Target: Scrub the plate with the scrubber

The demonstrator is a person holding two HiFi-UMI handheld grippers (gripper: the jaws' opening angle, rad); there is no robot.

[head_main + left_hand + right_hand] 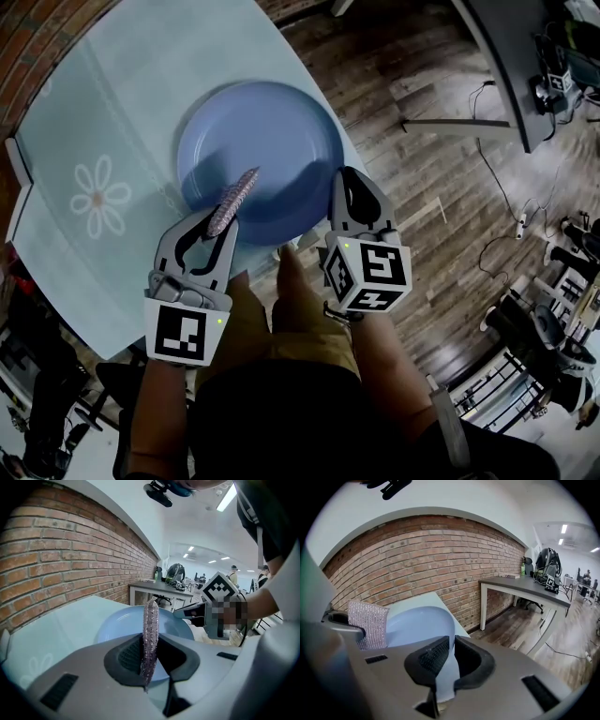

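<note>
Pinched edge-on between the jaws of the left hand-held gripper point(217, 225): the scrubber point(234, 197), a thin pinkish-purple mesh pad with a little glitter. Points with its long axis straight away from the jaws, free end over the near part of the plate point(272, 131). Cannot tell if already touching. Pressed onto the plate's near right rim: the jaws of the right hand-held gripper point(343, 183), probably to steady it. Lies directly ahead of the left one, so most likely needs only a short lowering and sweeping. Pale blue, round, shallow, no visible dirt; rests on the light teal surface point(112, 112), close to its edge.
</note>
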